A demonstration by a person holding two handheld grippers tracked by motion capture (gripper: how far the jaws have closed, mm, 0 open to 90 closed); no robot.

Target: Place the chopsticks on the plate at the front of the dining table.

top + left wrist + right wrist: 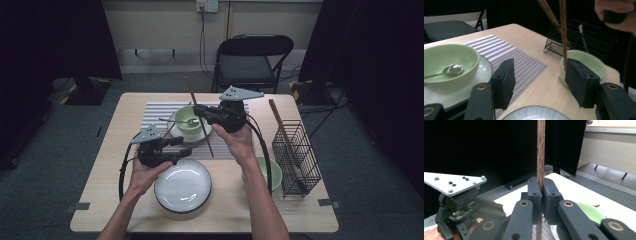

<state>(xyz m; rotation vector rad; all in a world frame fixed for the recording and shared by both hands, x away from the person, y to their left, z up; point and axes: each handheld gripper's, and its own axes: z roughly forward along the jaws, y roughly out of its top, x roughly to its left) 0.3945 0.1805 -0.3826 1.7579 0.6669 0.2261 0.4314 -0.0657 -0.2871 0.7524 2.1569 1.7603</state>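
Your right gripper (199,114) has its jaws clamped on a brown chopstick (200,117), held in the air above the striped placemat (155,112) on the table (110,150). Its long axis runs near upright, top end leaning away from you, lower tip toward the white plate (182,186). Your left gripper (186,146) holds nothing, jaws parted.

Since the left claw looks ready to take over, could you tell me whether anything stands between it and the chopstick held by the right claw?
Nothing visible does: the left claw is open, and the chopstick stands just beyond it.
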